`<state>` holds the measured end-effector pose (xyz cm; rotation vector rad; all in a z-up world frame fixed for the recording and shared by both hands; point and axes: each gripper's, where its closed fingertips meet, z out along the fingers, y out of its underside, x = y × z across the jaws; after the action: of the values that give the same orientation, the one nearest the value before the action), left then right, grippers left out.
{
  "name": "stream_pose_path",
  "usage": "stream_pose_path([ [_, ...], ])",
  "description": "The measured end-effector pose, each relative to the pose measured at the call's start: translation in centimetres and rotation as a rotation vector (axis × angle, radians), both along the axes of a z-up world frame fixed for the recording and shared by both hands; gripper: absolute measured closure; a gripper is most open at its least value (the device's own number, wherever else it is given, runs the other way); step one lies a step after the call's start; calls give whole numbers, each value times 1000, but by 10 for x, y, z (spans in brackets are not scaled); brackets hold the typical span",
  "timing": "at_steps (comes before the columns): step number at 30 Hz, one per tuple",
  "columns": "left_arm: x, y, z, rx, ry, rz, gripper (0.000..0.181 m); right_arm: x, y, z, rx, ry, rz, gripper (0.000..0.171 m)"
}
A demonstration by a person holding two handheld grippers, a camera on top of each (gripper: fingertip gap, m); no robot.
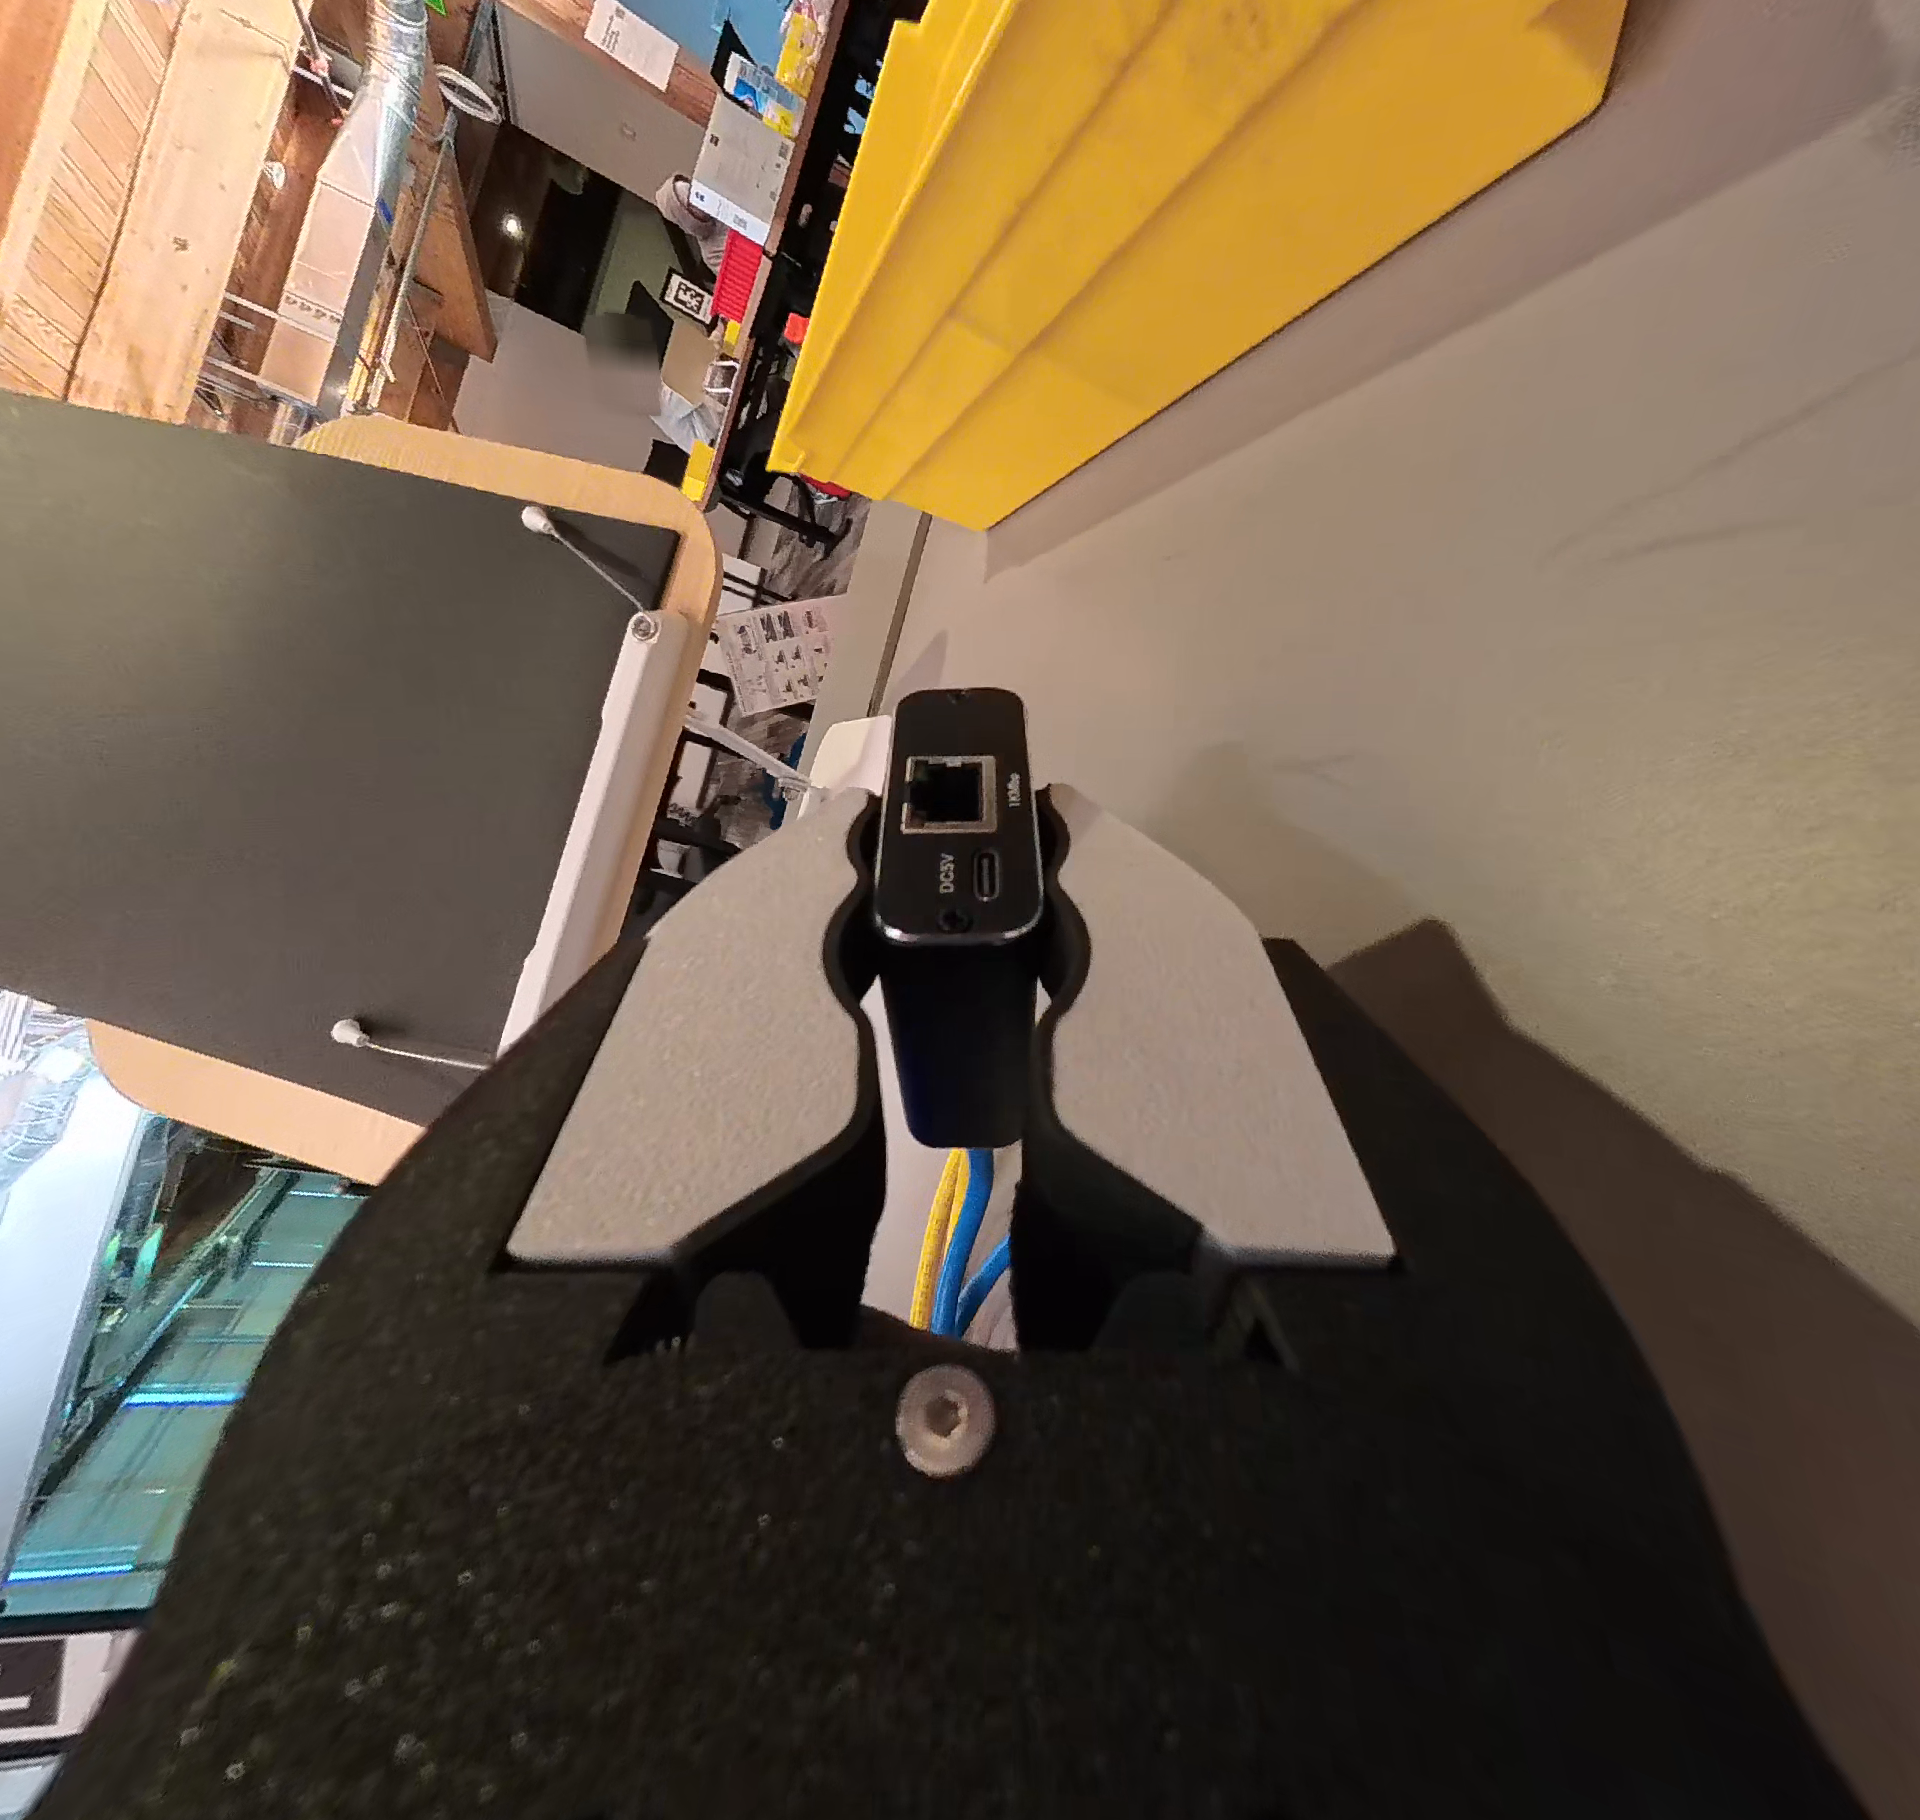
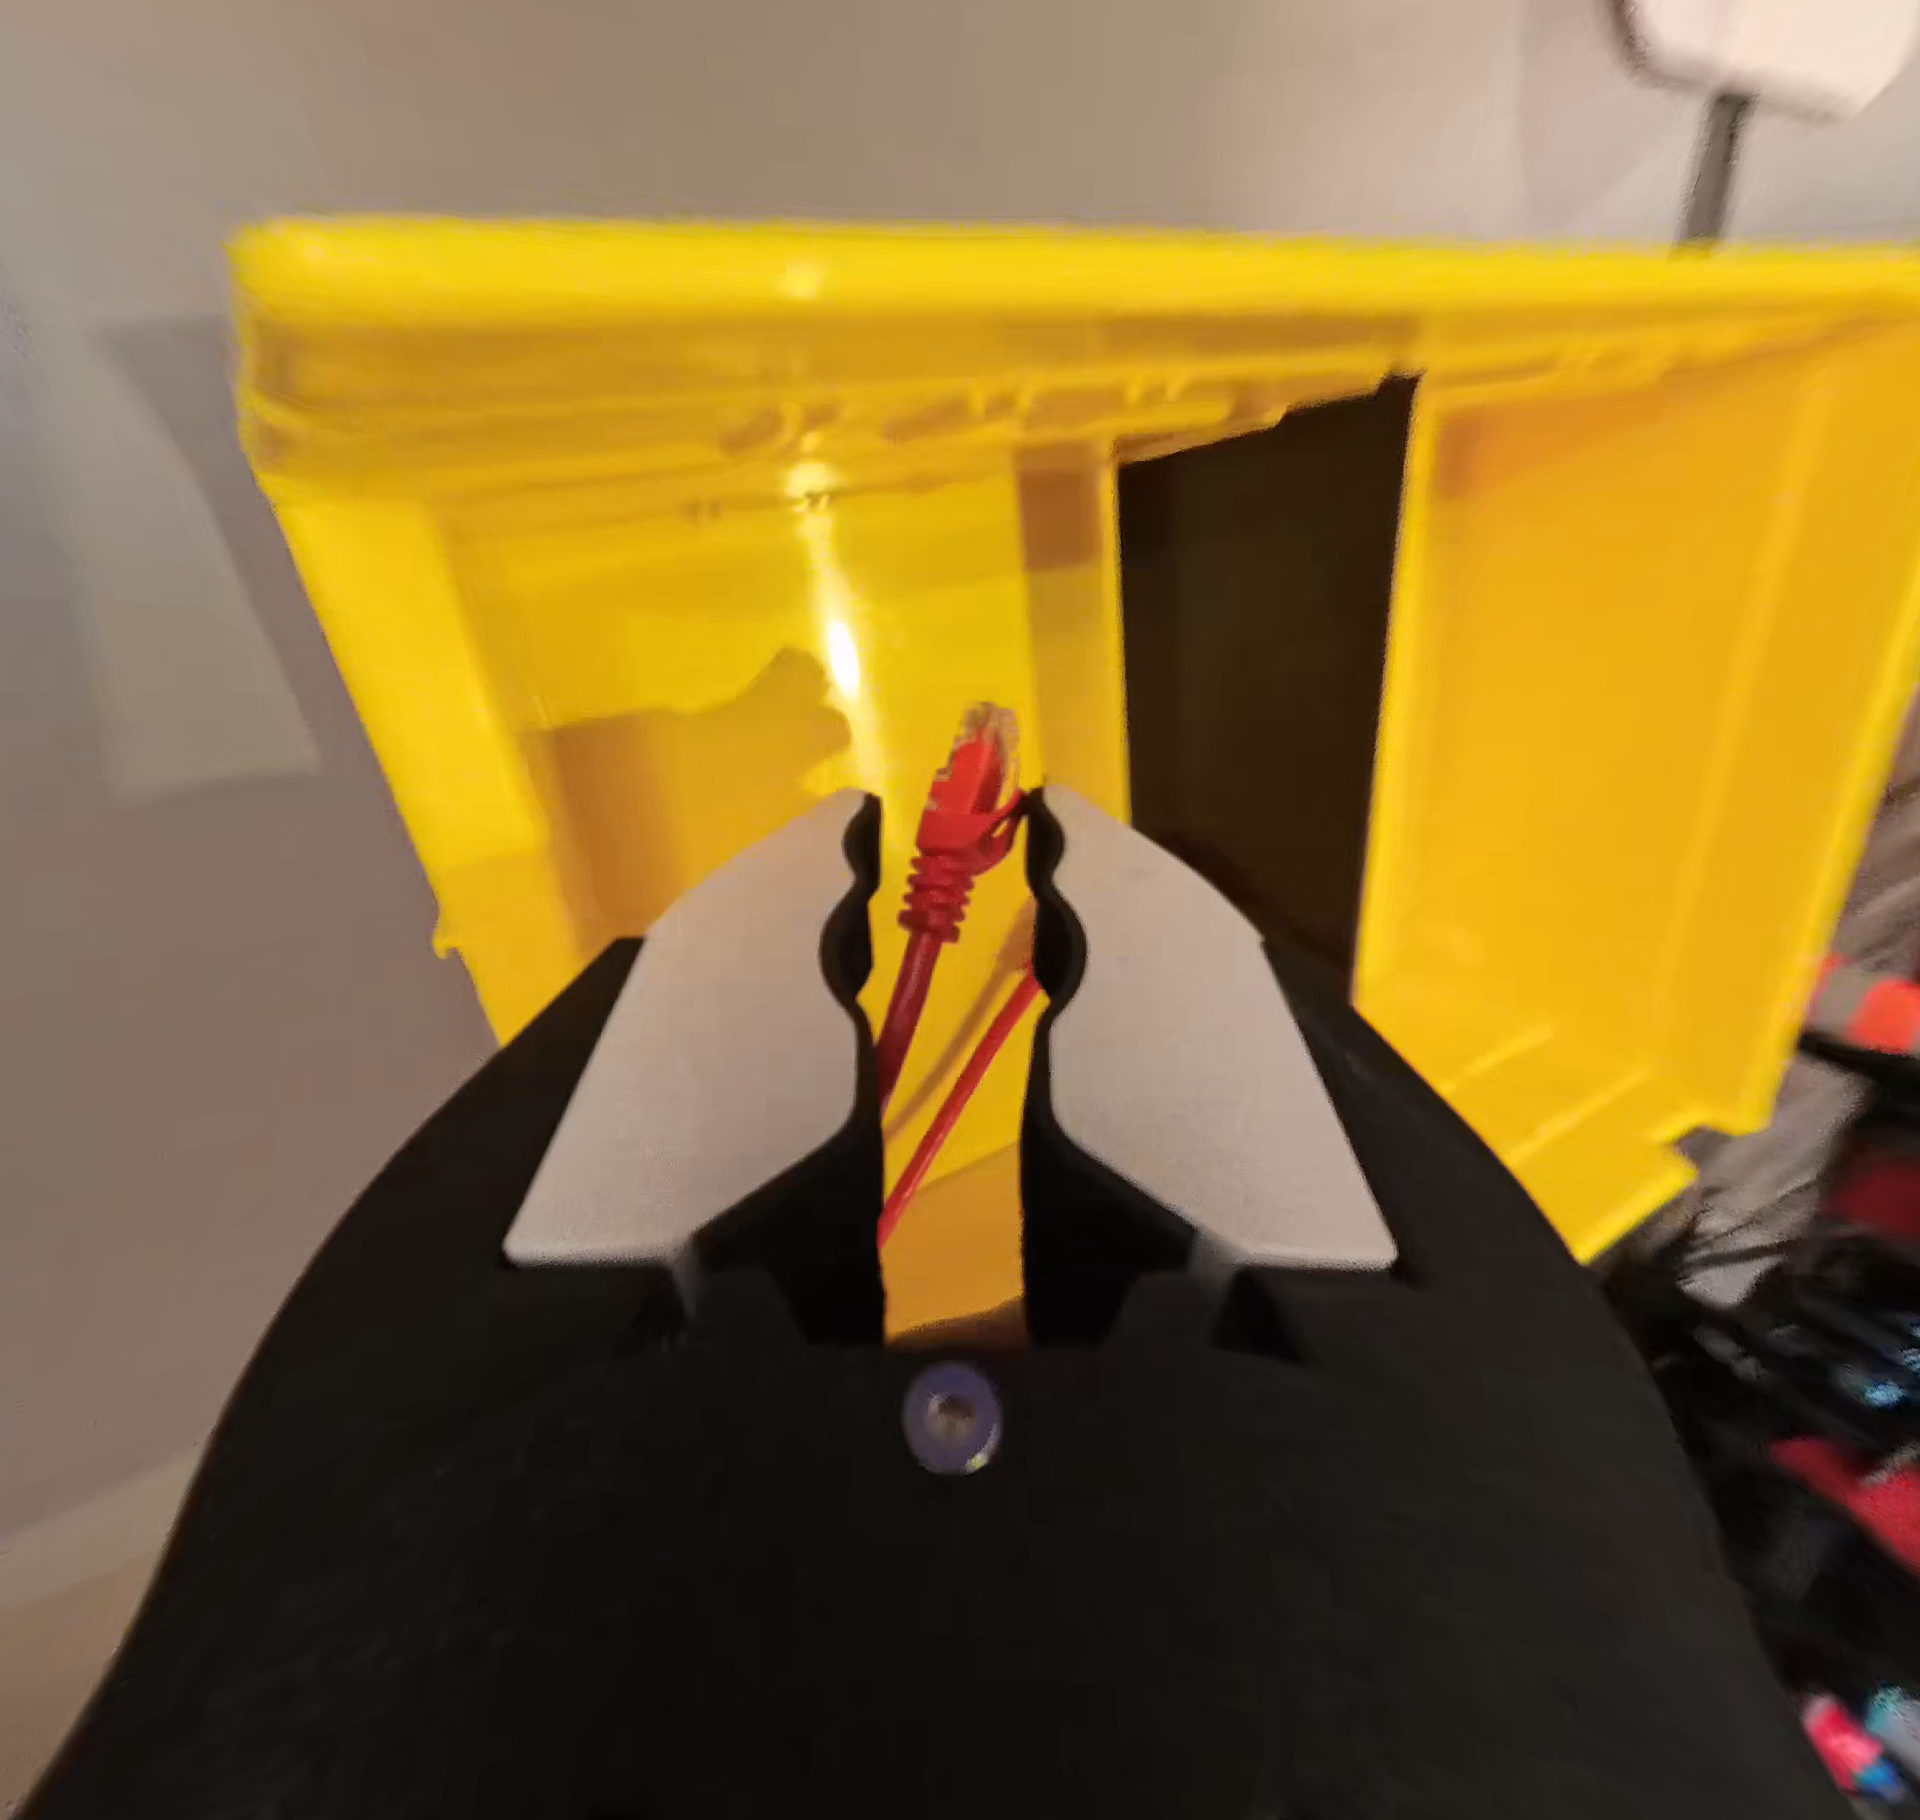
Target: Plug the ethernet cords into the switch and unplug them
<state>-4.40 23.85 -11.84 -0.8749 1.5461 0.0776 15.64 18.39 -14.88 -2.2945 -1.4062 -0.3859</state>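
Item one: our left hand-held gripper [image 1: 956, 835] is clamped on the black switch [image 1: 956, 897], held end-on so that one vacant ethernet port [image 1: 943, 791] and a small oval socket [image 1: 987, 877] below it face the left wrist camera; blue cords [image 1: 982, 1240] and a yellow cord [image 1: 935, 1230] trail behind the switch between the fingers, and whether they are plugged in we cannot tell. Item two: our right hand-held gripper [image 2: 951, 814] is set narrow around the red ethernet cord [image 2: 961, 814], with its clear-tipped plug [image 2: 987, 731] projecting past the fingertips and tilted slightly right; the right finger touches the boot, but a gap shows on the left, so we cannot tell whether the grip is firm. Item three: a yellow bin [image 2: 1558, 731] stands behind, on the pale counter [image 1: 1455, 731]. Step in hand, as we judge it: bringing the red plug to the vacant port. To do it well we should square the plug to the port, match its latch tab to the notch, keep the switch steady, and push straight until it seats; a skewed approach risks jamming.
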Motion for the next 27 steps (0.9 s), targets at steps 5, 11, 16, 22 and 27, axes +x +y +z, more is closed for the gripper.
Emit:
stream_pose_path([
  [5, 0, -4, 3, 13, -4, -9, 155, 16, -1, -2, -28, 129, -223, 124],
  [11, -3, 0, 4, 9, -5, 4, 155, 5, -9, 14, -36, 431, -388, 131],
  [16, -2, 0, 1, 10, 5, 4, 155, -15, -17, -9, -131, 506, -414, 159],
  [22, -5, -1, 6, -19, -26, -7, 155, -25, 5, 30, 8, 606, -476, 136],
  [27, -9, -27, 42, -115, -174, -201, 155, -150, -19, 96, 108, 991, -207, 103],
])
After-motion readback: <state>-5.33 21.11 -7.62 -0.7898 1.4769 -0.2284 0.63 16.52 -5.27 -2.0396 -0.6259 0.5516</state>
